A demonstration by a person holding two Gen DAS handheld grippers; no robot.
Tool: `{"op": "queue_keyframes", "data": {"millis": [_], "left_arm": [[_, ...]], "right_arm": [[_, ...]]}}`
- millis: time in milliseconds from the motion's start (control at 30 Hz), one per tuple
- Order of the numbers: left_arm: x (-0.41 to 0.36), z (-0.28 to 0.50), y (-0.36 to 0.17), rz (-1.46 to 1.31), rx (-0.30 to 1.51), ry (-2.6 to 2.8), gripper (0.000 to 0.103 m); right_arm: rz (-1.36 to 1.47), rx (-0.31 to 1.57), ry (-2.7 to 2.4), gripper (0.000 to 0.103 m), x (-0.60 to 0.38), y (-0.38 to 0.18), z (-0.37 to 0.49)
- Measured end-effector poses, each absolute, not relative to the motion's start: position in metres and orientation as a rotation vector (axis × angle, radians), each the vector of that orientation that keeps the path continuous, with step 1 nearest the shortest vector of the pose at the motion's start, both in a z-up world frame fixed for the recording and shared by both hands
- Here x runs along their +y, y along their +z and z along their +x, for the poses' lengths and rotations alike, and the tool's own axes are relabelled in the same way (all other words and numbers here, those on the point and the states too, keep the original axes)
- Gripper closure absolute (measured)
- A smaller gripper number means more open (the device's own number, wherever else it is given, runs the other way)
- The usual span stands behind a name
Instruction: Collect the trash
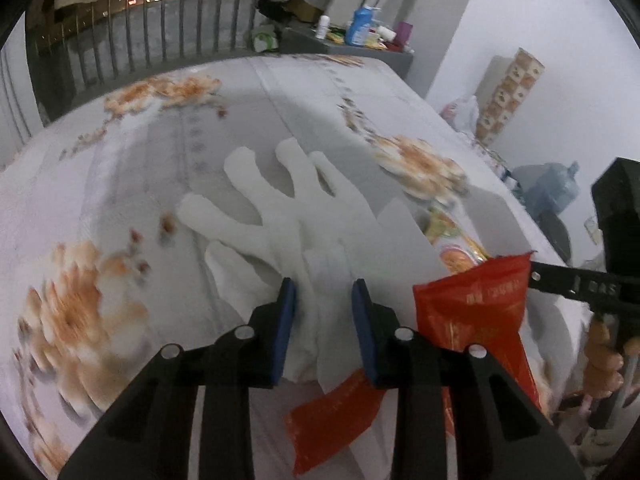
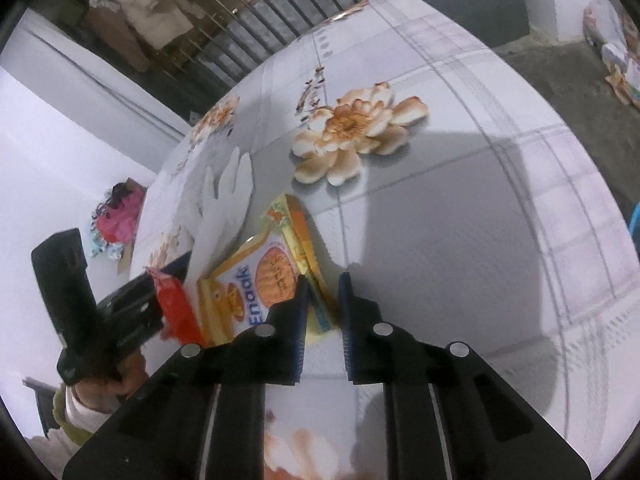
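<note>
- Left wrist view: the left claw [image 1: 324, 292] stands wide, its pads either side of the cuff of a white glove [image 1: 280, 208] lying flat on the floral desk [image 1: 120, 184]. A red wrapper [image 1: 476, 308] lies just right, touching the claw.
- Right wrist view: the right claw [image 2: 323, 286] is narrowly parted, empty, over the edge of an Enaak biscuit packet [image 2: 264, 276] on the desk.

Both tools point forward side by side, the left tool [image 1: 324, 286] with jaws parted wide, the right tool [image 2: 324, 280] parted more narrowly.
</note>
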State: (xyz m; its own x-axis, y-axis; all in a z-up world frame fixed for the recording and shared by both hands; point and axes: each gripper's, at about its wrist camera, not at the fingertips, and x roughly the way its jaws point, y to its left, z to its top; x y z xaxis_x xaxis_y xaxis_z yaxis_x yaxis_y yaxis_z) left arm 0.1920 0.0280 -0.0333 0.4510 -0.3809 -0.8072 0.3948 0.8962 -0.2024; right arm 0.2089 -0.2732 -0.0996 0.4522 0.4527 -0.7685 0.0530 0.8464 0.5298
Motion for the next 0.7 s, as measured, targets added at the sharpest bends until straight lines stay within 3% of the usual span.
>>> {"op": "queue_keyframes", "data": {"millis": [200,533,700], "left_arm": [[0.015,0.151,-0.034,-0.070,1.031,-0.578,0.074],[0.039,0.123,-0.004,-0.161,0.881,-0.624,0.074],[0.048,0.116,0.006,-0.182,0.868,-0.636,0.074]], "right_arm": [[0.527,1.072,0.240,0.089,-0.286,-0.099,0.181],[0.570,0.898,0.306,0.066,-0.306,-0.064,0.141],[0.554,0.901,0.393,0.062,-0.295,-0.061,0.130]]}}
